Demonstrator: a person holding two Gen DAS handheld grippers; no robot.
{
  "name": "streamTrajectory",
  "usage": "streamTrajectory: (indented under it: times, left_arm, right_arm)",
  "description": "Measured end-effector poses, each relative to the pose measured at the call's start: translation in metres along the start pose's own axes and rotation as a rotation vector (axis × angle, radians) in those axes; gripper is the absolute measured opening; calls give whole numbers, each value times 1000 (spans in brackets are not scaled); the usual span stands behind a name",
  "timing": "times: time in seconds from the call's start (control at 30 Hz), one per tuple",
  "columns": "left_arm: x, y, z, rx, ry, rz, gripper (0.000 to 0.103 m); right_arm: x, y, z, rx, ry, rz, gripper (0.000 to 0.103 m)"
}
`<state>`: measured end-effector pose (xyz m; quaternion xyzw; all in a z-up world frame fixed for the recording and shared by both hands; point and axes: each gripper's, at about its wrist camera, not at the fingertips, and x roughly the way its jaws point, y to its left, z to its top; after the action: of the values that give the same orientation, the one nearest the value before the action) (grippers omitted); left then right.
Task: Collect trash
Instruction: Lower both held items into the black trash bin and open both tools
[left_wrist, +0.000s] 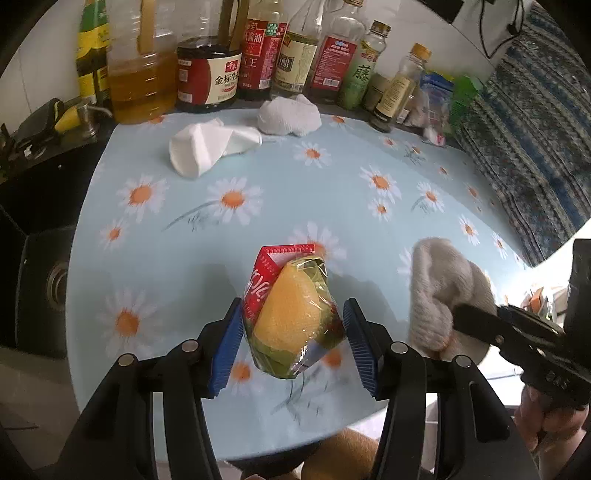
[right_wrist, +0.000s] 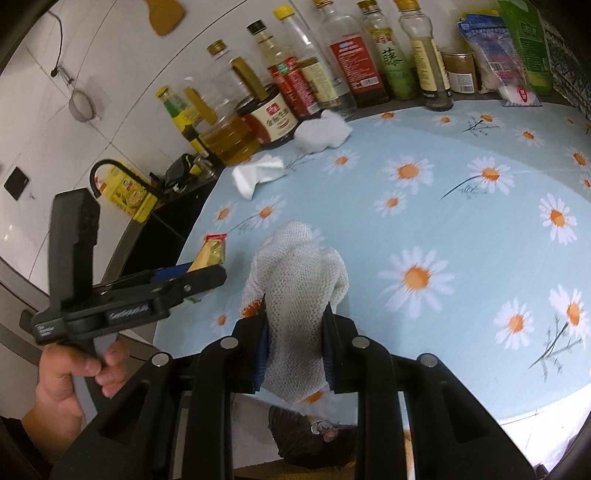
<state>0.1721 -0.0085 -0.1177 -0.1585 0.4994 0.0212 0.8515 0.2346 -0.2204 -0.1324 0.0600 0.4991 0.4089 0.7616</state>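
My left gripper (left_wrist: 293, 334) is shut on a clear snack wrapper (left_wrist: 291, 314) with a red top and a yellow piece inside, held above the daisy tablecloth (left_wrist: 295, 184). It also shows in the right wrist view (right_wrist: 212, 253). My right gripper (right_wrist: 295, 332) is shut on a white knitted cloth (right_wrist: 299, 280), also seen at the right of the left wrist view (left_wrist: 439, 291). A crumpled white tissue (left_wrist: 210, 147) and a white cloth wad (left_wrist: 288, 116) lie at the far side of the table.
Several oil and sauce bottles (left_wrist: 221, 66) stand in a row along the back wall. Packets (right_wrist: 495, 55) stand at the back right. A dark sink counter (left_wrist: 37, 184) lies to the left. A patterned curtain (left_wrist: 535, 147) hangs on the right.
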Motion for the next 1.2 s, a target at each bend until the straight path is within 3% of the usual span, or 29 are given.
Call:
streamTrajectory:
  times: [0.6,0.8,0.97,1.2]
  left_arm:
    - [-44,38,-106,0,50,-90,52]
    - [-45,44,-137,45,97,-67,52]
    - [-34,51,-160,24,156,-87,52]
    - [10,50,-196,10,280,-106,52]
  right_arm:
    - [15,59,-86,14,81,-3,26]
    - [24,73,-114,1,124,18,26]
    - [40,71,-138,-30,180,-22,26]
    - [76,53,-173,-88,263,-86,26]
